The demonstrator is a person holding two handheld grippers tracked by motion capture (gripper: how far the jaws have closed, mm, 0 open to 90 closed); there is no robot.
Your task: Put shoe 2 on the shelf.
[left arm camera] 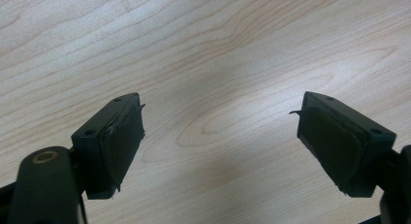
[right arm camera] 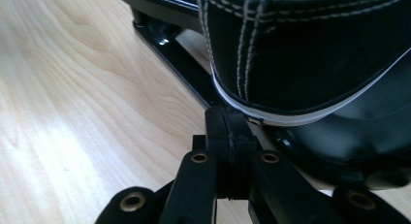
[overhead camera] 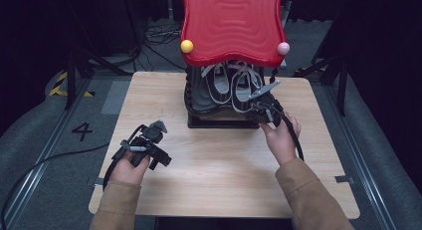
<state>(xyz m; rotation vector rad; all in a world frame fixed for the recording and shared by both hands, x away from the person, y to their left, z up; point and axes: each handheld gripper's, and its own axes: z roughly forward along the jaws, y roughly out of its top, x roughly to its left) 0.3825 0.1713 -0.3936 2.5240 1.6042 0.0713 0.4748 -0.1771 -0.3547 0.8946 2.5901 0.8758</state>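
The right gripper, jaws pressed together and gripping nothing, is touching the heel of a black sneaker sitting on the rack's lower shelf. The left gripper is hovering over the surface, jaws spread. A "4" is marking the floor.

Bright tabletop, dark surroundings, near parts blurred

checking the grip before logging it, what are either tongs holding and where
Nothing is held. The right tongs are shut with no gap, their tips at the white sole edge of the black shoe on the rack. The left tongs stand open over the table.
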